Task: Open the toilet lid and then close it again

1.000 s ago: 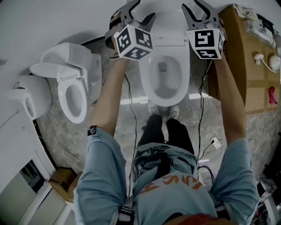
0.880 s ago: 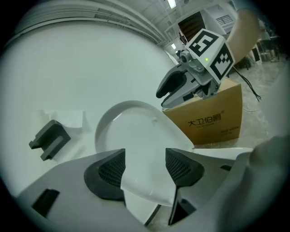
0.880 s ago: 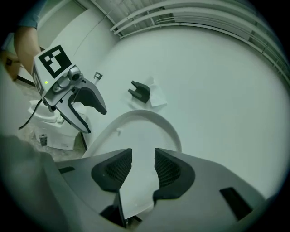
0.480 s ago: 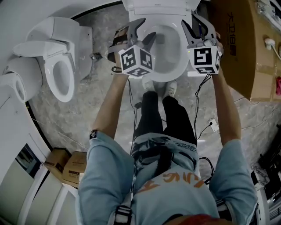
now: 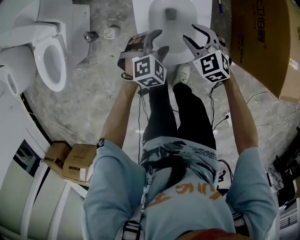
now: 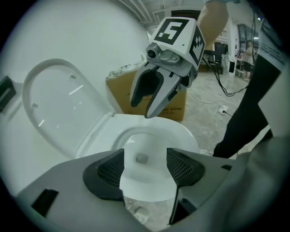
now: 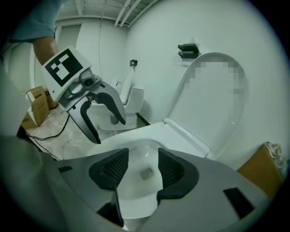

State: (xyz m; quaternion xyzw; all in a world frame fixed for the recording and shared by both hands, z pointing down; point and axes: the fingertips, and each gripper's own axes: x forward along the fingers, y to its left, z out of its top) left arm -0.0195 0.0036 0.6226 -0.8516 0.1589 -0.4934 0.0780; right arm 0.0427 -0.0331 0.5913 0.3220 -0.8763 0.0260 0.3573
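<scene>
The white toilet bowl (image 5: 171, 14) lies at the top of the head view. Its lid (image 6: 59, 104) stands raised against the wall, also seen as the lid (image 7: 213, 104) in the right gripper view. My left gripper (image 5: 161, 40) hangs in front of the bowl's left front edge, open and empty, with the bowl (image 6: 149, 145) seen between its own pads (image 6: 104, 172). My right gripper (image 5: 190, 33) hovers at the bowl's right front edge, touching nothing. Its jaws have just been opening, with nothing between them but the bowl (image 7: 145, 167) beyond.
A second toilet (image 5: 47, 61) stands at the left. A large cardboard box (image 5: 262, 42) stands at the right. Small boxes (image 5: 70, 159) sit on the floor at lower left. Cables and a plug (image 5: 227, 119) trail over the marble floor beside the person's legs (image 5: 173, 112).
Both grippers have drawn back and down from the rear of the toilet to its front edge. The toilet has slid toward the top of the head view.
</scene>
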